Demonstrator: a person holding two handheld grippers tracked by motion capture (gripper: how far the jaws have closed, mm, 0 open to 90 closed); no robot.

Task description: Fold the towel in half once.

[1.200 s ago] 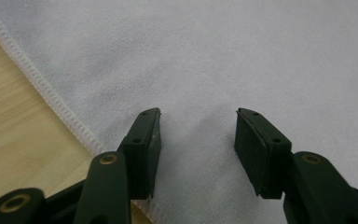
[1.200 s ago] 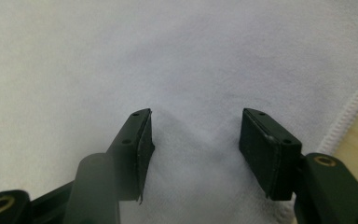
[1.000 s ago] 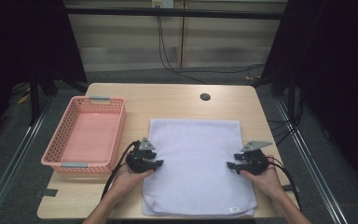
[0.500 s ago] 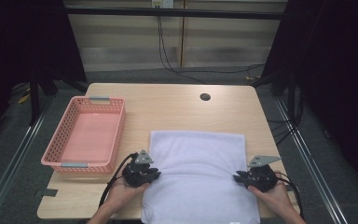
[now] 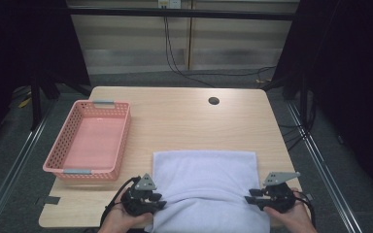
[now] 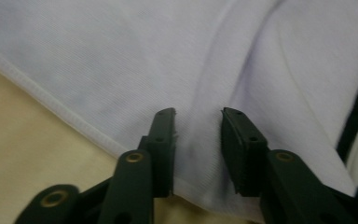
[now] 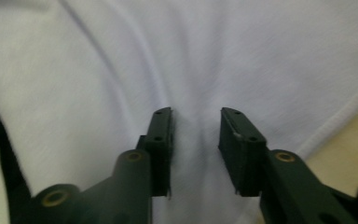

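Two tongs, one towel. The white towel [image 5: 206, 187] lies folded along the counter's [image 5: 175, 116] near edge, toward the right corner, with its near part draping off the front. A pink basket [image 5: 88, 141] stands near the left edge, apart from the cloth.

The left tongs [image 5: 161, 203] sit at the towel's left side and the right tongs [image 5: 249, 199] at its right side. In both gripper views the jaws stand parted with a soft ridge of cloth between them, pads not pressing on it, so I'd call both released. They have just been opening, too.

Handling-wise, it looks like light, floppy terry: no stiffness, it sags and wrinkles wherever it's lifted, and a thin pinch could slip out. My guess is the safest hold is at the side edges or corners, through the hem [image 6: 51, 105], taking both layers at once so the fold doesn't fall open.
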